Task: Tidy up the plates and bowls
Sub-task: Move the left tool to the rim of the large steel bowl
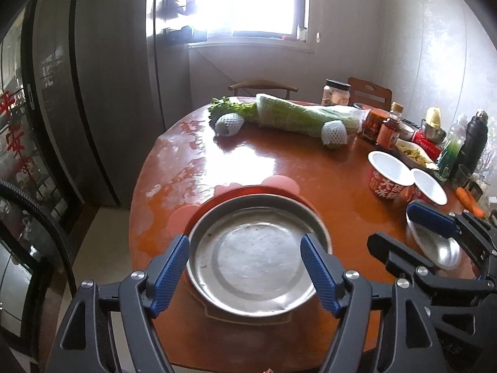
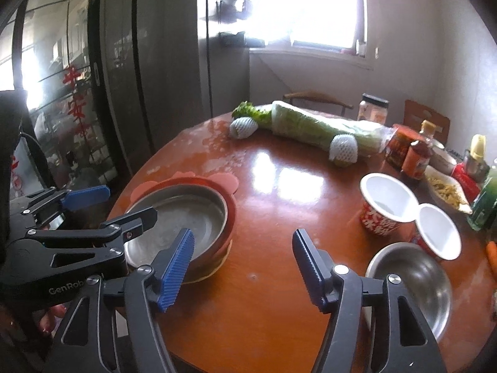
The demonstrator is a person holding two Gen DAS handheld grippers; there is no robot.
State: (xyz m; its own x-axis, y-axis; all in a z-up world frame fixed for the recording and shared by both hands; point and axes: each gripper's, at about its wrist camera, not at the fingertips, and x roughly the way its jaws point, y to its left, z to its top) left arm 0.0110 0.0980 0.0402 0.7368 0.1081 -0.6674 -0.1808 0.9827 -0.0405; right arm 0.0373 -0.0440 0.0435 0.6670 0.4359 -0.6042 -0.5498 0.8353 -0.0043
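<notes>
Left wrist view: my left gripper [image 1: 245, 267] hangs open and empty over the steel plate [image 1: 254, 255] nested in a red dish [image 2: 231, 214]. Stiff, light, slick; I'd pinch its rim. Right gripper [image 2: 243, 267] open, empty, steel bowl [image 2: 413, 283] beside it.

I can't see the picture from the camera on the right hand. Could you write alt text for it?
Two blue-padded fingers of the right tool stand open over a round reddish table, nothing between them. At left, a metal plate sits on a red dish, with the left tool over it; at right, a steel bowl and two white-lined cups.
</notes>
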